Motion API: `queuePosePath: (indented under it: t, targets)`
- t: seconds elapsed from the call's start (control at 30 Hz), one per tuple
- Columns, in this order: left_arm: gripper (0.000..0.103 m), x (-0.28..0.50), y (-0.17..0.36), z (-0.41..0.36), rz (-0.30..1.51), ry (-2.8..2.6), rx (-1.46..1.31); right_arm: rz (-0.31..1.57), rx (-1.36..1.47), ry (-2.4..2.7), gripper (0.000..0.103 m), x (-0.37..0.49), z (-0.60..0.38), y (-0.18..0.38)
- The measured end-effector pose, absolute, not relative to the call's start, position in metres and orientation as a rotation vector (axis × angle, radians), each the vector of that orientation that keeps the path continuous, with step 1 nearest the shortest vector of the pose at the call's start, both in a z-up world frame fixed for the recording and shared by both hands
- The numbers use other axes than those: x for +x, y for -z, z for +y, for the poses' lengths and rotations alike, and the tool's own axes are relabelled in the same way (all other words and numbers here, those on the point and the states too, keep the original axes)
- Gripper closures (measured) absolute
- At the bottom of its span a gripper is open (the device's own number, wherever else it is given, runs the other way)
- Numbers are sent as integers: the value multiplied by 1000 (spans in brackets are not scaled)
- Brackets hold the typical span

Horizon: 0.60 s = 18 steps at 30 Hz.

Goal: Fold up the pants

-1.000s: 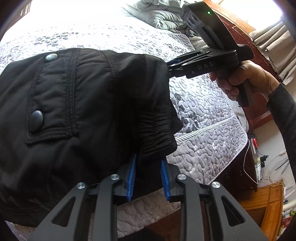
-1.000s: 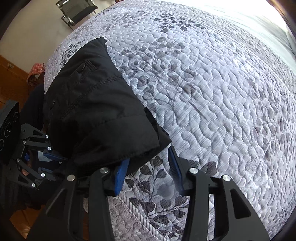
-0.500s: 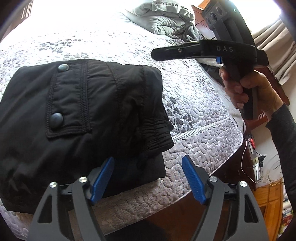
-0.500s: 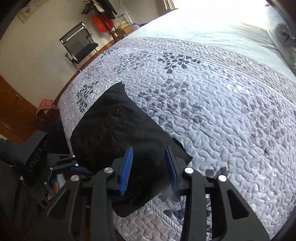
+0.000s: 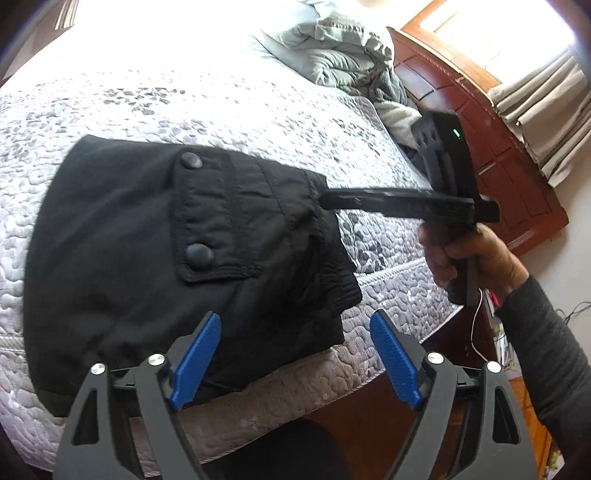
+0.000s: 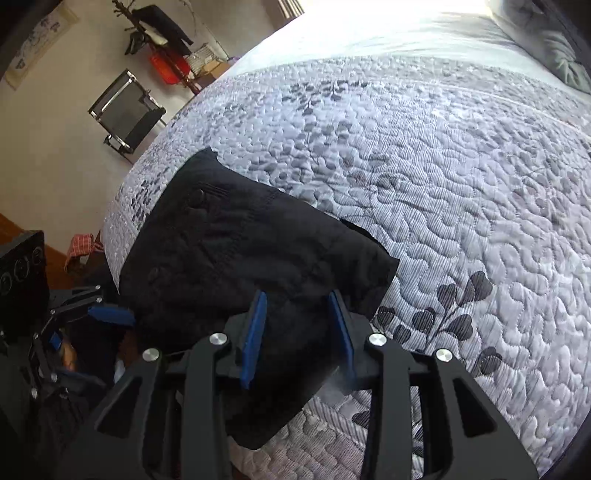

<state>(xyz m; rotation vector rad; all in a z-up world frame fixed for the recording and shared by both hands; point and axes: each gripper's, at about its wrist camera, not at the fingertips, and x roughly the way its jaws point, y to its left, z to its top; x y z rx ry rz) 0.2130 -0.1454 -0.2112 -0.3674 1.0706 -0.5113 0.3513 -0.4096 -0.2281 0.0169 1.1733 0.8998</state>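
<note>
Near edge of the folded black pants (image 6: 236, 258) hidden behind the right gripper (image 6: 299, 332). Fingertips of that gripper blurred in the left wrist view, contact with the fabric impossible to tell. Sleeve (image 5: 546, 350) cut off at the frame's edge.

A home bedroom: a bed under a grey leaf-patterned quilt (image 6: 424, 192) fills both views, with rumpled bedding (image 5: 332, 51) and a dark wooden headboard (image 5: 491, 147) at about one o'clock. A coat stand (image 6: 159, 33) and black chair (image 6: 127, 110) stand by the wall at eleven o'clock, curtains (image 5: 546, 107) at two.
</note>
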Motion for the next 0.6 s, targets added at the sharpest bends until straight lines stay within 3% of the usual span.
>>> queuePosePath:
  t: [0.1,0.27,0.6]
  targets:
    - [11,217,203,-96,1012,444,-419,1137,47,-904,67,321,-409,213]
    - [11,237,216,-38,1018,334,-443,1187,-21,-879,67,276,-386,232]
    - [11,257,269,-22,1124,357,-438,1257,24,-736,69,260,-387,277]
